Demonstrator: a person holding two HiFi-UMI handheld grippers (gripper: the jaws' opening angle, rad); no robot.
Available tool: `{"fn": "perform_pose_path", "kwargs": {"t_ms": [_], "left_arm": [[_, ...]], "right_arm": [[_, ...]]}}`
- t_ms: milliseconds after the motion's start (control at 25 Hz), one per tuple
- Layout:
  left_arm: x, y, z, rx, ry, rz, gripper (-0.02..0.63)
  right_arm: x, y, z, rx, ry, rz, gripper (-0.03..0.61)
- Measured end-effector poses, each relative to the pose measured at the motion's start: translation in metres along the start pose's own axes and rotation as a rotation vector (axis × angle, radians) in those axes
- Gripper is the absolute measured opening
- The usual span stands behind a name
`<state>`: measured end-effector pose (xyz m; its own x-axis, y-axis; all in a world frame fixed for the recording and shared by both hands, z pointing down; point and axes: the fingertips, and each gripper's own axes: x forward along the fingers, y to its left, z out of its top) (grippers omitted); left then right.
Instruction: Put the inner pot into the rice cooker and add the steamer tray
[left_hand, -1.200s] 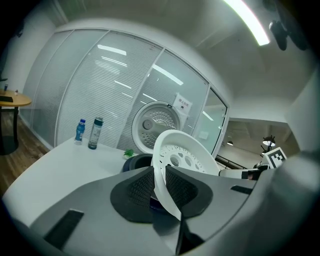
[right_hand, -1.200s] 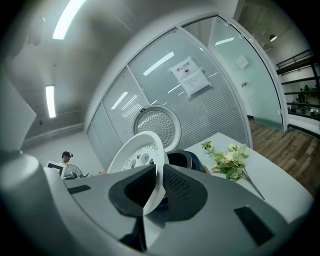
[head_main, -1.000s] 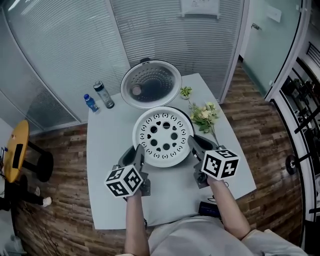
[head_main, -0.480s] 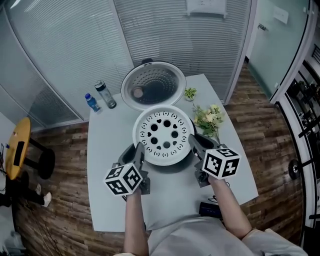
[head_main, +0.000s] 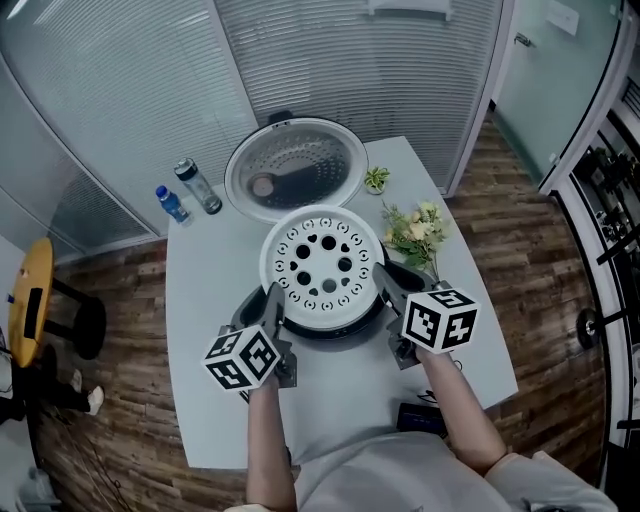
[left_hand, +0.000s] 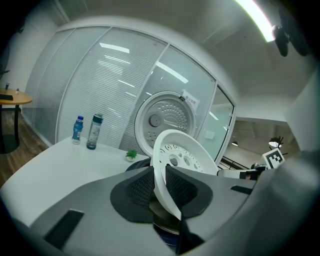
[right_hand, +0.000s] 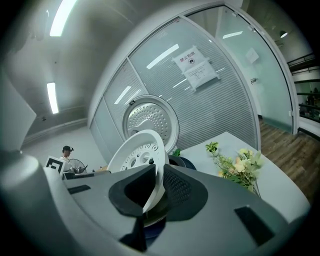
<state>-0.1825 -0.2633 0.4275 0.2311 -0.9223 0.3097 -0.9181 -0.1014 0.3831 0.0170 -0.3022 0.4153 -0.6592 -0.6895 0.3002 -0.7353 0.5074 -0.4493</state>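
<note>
A white perforated steamer tray is held level over the mouth of the rice cooker, whose round lid stands open behind. The left gripper and right gripper each clamp the tray's rim between narrow jaws, on opposite sides of the cooker.

White table: cooker, bottles, flowers

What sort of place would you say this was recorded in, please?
Probably an office or lab room rather than a kitchen: striped glass partition walls line it, a paper notice hangs on the glass, and the rice cooker sits on a plain white table.
</note>
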Motion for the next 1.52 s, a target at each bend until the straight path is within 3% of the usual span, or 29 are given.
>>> {"fn": "perform_pose_path", "kwargs": {"t_ms": [640, 1520], "left_arm": [[0.018, 0.011, -0.016, 0.009, 0.056, 0.002, 0.075], [0.027, 0.015, -0.026, 0.157, 0.104, 0.072, 0.095]], "right_arm": [[0.012, -0.013, -0.016, -0.004, 0.046, -0.035, 0.061], [0.027, -0.019, -0.021, -0.179, 0.113, -0.072, 0.077]]}}
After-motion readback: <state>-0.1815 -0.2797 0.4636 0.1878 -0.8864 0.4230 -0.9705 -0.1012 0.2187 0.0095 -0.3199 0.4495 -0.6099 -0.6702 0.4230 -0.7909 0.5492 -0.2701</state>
